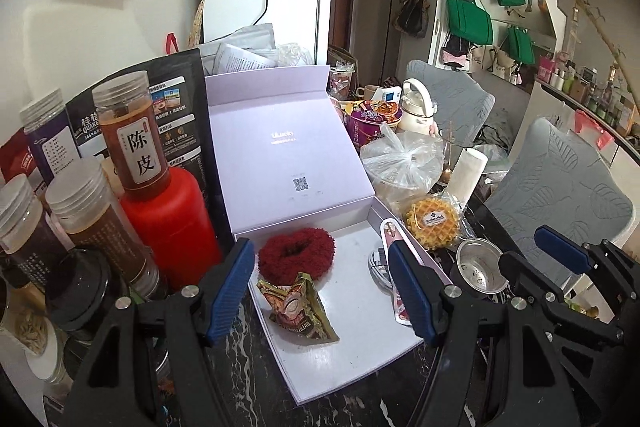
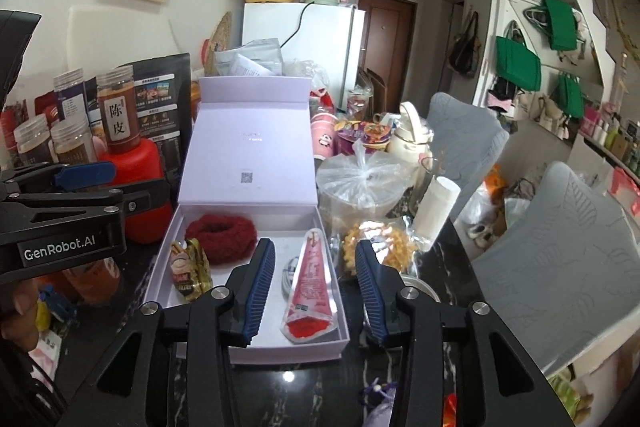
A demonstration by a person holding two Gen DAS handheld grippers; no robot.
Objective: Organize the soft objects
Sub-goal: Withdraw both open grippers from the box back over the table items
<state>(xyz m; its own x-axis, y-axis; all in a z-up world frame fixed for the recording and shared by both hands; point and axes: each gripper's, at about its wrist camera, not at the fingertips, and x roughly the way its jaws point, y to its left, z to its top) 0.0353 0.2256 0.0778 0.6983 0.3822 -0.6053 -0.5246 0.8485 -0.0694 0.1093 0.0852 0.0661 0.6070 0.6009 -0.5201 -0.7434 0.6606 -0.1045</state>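
Tongs, left (image 1: 322, 291) and right (image 2: 316, 291), stood released and empty above box (image 2: 240, 357); advised collecting waffle (image 1: 432, 223) gently next.

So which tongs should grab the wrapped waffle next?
Right, probably. The right tongs are open, empty, and the wrapped waffle lies just past their right pad. The left tongs hang over the box.

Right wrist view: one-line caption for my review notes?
Open right gripper above an open lavender box holding a red scrunchie, snack packet and pink pouch.
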